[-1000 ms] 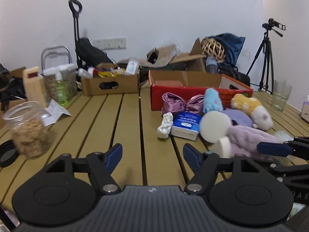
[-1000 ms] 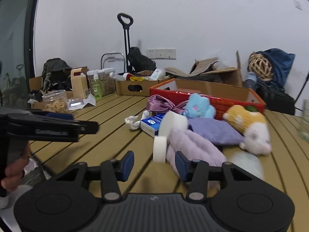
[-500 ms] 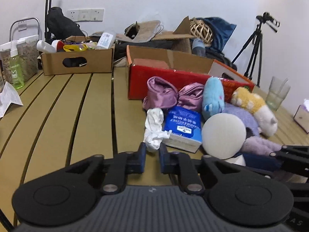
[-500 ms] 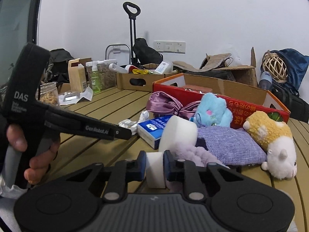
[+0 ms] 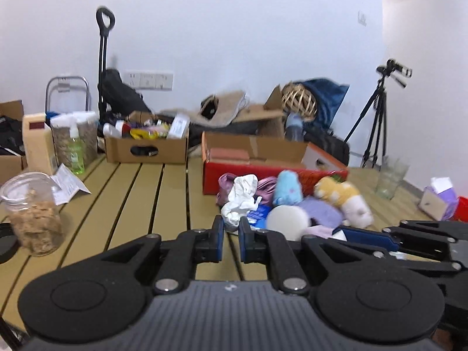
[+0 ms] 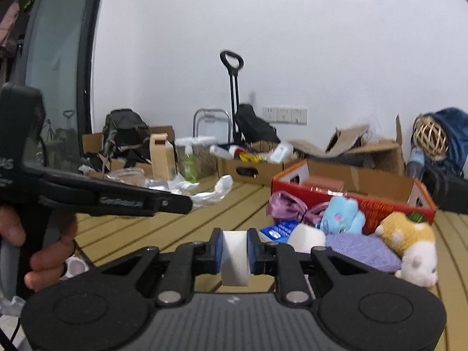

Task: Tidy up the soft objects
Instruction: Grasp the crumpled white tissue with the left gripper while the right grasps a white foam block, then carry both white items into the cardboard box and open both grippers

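Left gripper (image 5: 231, 235) clamps crumpled white cloth (image 5: 241, 201) — right gripper (image 6: 235, 251) pinches white sponge (image 6: 235, 259)

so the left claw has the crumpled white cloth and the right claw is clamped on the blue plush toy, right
Not quite. The left claw does hold the crumpled white cloth, but the right claw is clamped on a white sponge block, as the right wrist view shows. The blue plush toy lies in the pile by the red box.
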A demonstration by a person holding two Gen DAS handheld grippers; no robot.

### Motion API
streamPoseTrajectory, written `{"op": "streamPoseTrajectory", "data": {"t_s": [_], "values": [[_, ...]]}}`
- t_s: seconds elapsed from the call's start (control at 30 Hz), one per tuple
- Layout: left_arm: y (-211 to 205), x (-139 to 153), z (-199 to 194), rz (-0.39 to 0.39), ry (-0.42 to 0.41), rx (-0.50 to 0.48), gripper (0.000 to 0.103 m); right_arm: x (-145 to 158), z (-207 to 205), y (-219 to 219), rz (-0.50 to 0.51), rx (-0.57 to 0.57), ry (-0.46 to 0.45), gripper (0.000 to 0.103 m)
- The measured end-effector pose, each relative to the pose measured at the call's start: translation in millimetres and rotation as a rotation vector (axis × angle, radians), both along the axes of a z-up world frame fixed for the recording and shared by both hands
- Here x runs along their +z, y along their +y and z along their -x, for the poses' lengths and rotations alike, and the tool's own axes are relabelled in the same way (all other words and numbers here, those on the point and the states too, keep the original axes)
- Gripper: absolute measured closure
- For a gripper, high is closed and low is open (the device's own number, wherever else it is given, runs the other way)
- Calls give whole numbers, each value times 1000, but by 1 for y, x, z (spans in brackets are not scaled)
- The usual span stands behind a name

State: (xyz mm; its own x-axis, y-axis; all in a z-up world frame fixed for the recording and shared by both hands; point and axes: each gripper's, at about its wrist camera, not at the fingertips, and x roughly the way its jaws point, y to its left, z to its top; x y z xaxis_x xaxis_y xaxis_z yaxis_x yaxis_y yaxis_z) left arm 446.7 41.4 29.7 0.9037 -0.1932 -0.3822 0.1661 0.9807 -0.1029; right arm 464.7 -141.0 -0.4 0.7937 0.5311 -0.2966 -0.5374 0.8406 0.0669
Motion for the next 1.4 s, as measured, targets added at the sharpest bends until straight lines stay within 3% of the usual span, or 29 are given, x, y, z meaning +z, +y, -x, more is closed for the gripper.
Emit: {"op": "streamPoseTrajectory", "data": {"t_s": [0.13, 0.3, 0.47, 0.63, 0.77, 0.9, 1.0, 1.1, 1.13, 1.17, 1.2, 1.33, 1.4], "values": [[-11, 11, 28, -1, -39, -13, 92, 11, 29, -15, -8, -35, -30, 86], [-25, 19, 33, -2, -60, -45, 92, 19, 47, -39, -16, -83, -38, 86], [-40, 41, -17, 7, -57, -128, 93, 37, 20, -70, -11, -120, -46, 86], [-63, 67, -125, -3, -2, -211, 93, 69, -72, -107, -23, -135, 19, 86], [-90, 67, -238, -16, 109, -221, 93, 82, -190, -127, -26, -165, 126, 86], [-119, 38, -336, -73, 222, -200, 92, 62, -313, -130, 34, -224, 251, 86], [-126, 12, -396, -63, 319, -180, 92, 32, -388, -134, 67, -279, 344, 86], [-128, -5, -428, -76, 340, -156, 86, 6, -440, -136, 120, -359, 376, 83], [-127, -10, -434, -93, 340, -150, 82, 0, -450, -136, 130, -374, 382, 82], [-128, -13, -439, -100, 346, -142, 70, -6, -459, -136, 148, -393, 381, 78], [-127, -16, -445, -98, 350, -130, 62, -10, -464, -135, 163, -408, 374, 76], [-115, -13, -451, -57, 354, -119, 48, -16, -470, -139, 165, -445, 352, 66], [-113, -5, -444, -51, 334, -122, 34, -11, -465, -142, 160, -445, 335, 65]]}}
